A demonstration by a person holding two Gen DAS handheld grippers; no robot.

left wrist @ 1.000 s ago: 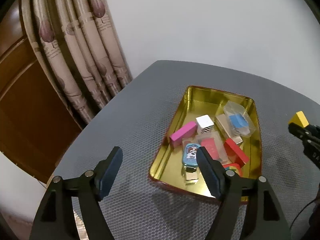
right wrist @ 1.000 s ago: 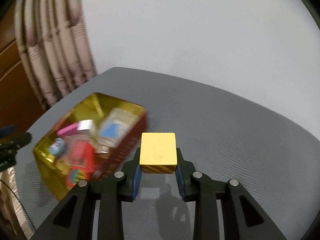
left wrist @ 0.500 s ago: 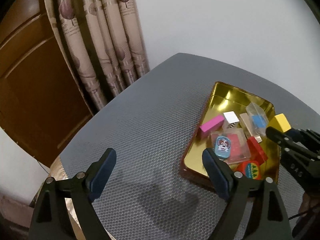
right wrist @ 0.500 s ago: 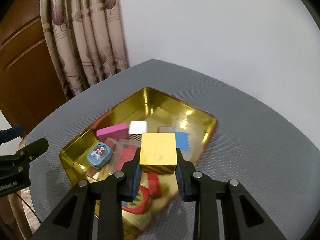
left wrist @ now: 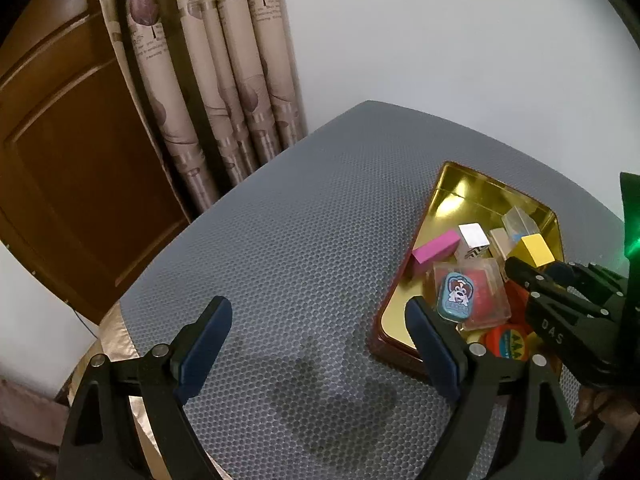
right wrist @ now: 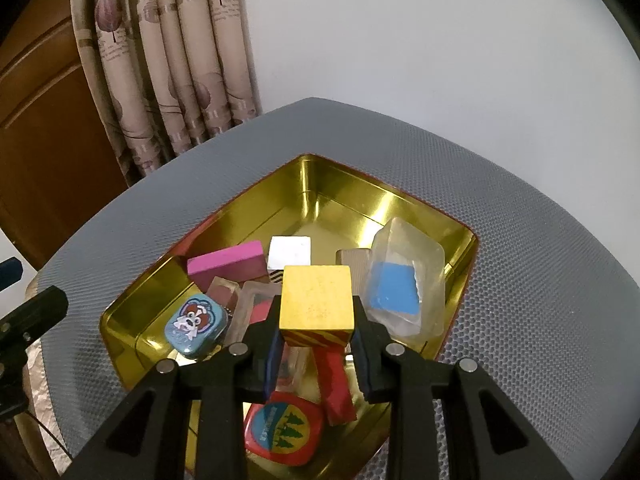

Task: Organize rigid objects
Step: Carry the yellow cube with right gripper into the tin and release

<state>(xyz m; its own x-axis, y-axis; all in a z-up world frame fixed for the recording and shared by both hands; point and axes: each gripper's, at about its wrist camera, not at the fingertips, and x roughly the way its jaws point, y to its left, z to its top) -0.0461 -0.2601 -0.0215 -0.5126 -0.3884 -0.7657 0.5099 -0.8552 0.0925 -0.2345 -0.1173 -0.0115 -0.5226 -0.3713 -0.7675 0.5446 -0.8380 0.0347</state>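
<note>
Two jaws pinch yellow block (right wrist: 316,298) above gold tin (right wrist: 352,188)'s open far corner.

A yellow wooden cube (right wrist: 316,298) with a red-striped side hangs above the gold tin tray (right wrist: 328,184), over its near half. Inside the tray lie a pink block (right wrist: 226,261), a white cube (right wrist: 289,252) and a dog-print tin (right wrist: 195,323).

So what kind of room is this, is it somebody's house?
Probably a room in a home: patterned curtains hang beside a brown wooden door, and a round table with a grey mat holds a gold tin of small toys.
</note>
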